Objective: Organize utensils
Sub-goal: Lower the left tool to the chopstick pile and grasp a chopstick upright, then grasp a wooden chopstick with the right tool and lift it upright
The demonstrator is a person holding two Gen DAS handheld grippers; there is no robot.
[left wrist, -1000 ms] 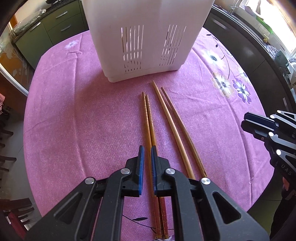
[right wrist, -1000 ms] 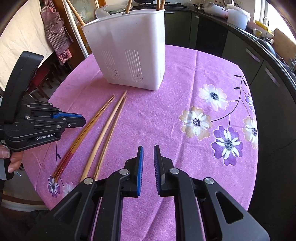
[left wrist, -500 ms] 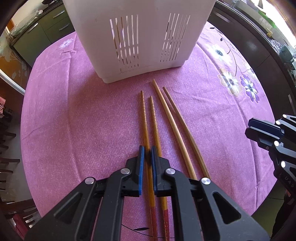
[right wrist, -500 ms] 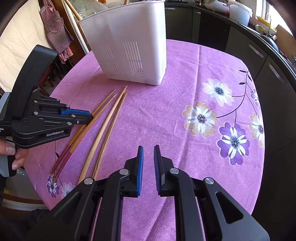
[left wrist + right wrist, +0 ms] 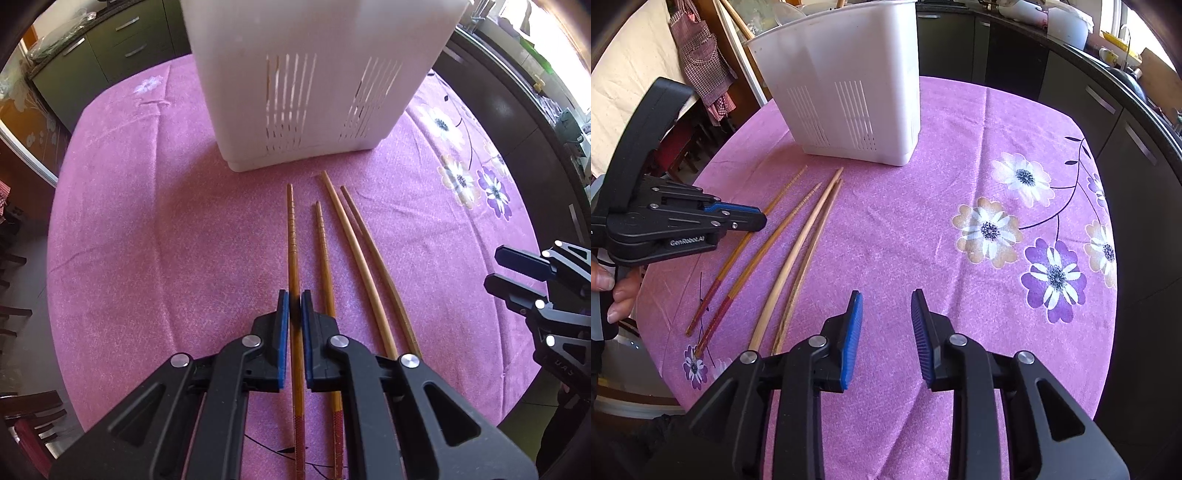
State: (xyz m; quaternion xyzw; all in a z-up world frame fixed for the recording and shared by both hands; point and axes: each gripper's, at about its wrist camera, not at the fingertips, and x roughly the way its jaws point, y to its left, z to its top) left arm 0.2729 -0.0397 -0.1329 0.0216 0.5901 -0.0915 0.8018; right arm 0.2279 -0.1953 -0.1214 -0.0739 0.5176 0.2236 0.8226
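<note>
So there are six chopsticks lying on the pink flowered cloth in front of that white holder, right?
Not six: four chopsticks lie on the pink flowered cloth in front of the white holder. The left wrist view shows all four side by side.

Wooden chopsticks point(image 5: 293, 236), matt plastic holder point(image 5: 310, 74), textured cloth point(image 5: 147, 240)
</note>
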